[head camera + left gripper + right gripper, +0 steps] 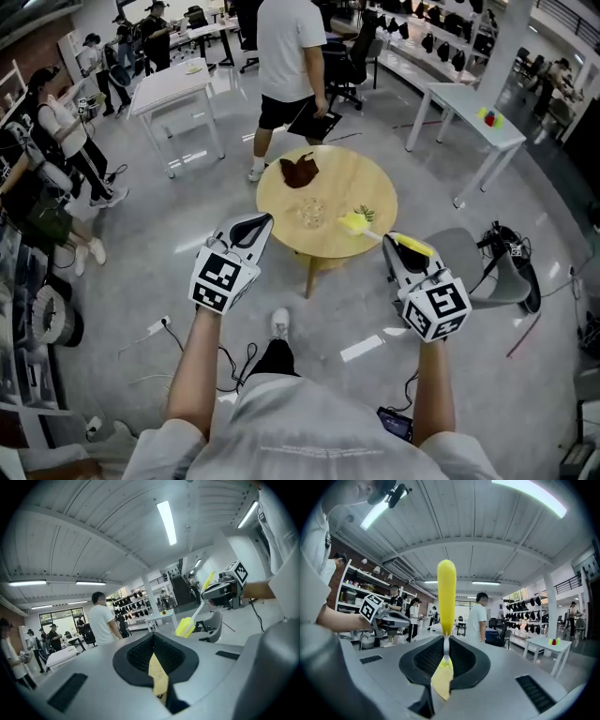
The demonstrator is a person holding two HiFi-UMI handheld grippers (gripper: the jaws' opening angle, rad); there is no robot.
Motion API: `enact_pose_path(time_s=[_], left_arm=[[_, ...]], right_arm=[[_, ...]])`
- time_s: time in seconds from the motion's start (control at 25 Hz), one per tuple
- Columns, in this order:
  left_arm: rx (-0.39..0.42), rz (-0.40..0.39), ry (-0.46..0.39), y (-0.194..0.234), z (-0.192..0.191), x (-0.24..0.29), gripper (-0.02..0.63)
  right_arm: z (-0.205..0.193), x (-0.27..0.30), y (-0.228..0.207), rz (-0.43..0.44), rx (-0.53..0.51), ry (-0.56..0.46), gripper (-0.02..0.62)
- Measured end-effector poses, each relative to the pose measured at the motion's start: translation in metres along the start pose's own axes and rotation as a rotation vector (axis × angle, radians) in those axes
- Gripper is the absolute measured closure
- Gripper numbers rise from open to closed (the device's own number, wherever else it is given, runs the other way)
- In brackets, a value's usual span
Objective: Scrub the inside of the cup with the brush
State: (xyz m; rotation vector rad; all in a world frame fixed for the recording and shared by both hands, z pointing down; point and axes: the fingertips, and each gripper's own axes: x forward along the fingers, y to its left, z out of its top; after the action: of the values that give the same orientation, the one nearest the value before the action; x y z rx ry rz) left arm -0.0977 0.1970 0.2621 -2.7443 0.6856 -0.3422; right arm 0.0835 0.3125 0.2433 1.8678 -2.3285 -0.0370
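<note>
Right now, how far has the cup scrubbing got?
Done: the right gripper is shut on the brush. In hand: the brush hangs in the air short of the clear cup, which stands untouched on the round table. Left: the left gripper, shut and empty, probably has to steady the cup, then the brush must go inside and scrub.

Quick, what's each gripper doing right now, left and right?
Left gripper: closed, nothing between its jaws.
Right gripper: closed on the yellow brush.
</note>
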Motion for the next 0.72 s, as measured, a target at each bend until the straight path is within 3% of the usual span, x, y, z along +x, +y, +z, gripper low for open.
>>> enact_pose_path(time_s=[0.4,0.72], left_arm=[[0.045,-0.097,-0.001,0.125,-0.034,0.141,0.588],[0.024,-0.308,0.137,0.142,-0.119,0.225,0.573]], right_arm=[[0.008,0.156,-0.061,-0.04,0.001,0.051,0.532],[-0.022,0.237,-0.08,-0.044,0.087,0.161,0.532]])
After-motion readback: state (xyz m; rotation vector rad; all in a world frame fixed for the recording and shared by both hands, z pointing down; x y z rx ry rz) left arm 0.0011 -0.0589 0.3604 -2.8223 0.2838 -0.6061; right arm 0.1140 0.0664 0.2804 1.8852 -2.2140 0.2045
